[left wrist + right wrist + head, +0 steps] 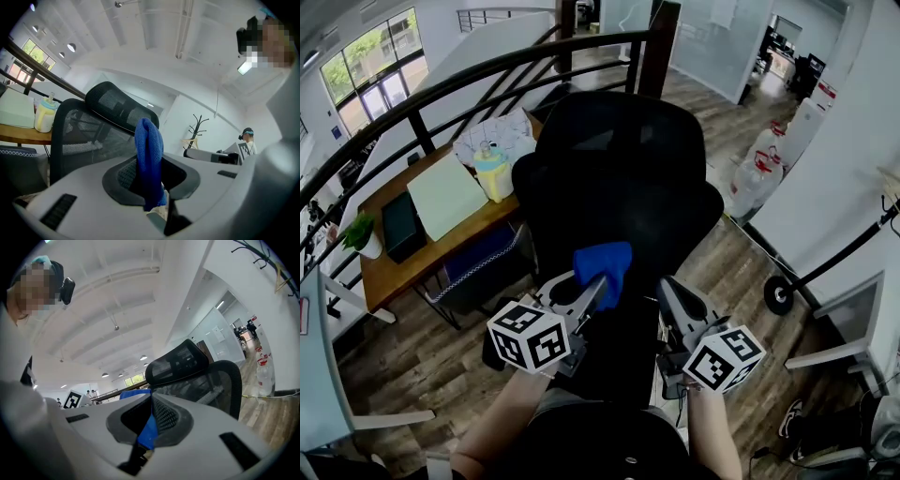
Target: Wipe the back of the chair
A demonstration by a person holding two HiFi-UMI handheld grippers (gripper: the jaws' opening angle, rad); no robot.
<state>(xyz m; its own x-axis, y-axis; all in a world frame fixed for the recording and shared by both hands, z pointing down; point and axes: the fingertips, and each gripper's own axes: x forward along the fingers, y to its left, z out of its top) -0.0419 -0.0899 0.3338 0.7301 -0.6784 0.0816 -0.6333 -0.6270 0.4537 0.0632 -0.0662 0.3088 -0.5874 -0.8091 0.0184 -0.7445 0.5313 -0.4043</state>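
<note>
Left gripper (596, 291) clamps the blue cloth (605, 265), with the chair back (619, 178) directly ahead. Right gripper (668, 291) sits alongside with its jaws together. Wiping appears barely started, and most of the back remains.

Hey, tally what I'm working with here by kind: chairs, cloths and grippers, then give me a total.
office chair: 1
blue cloth: 1
grippers: 2, the left gripper and the right gripper
Total: 4
</note>
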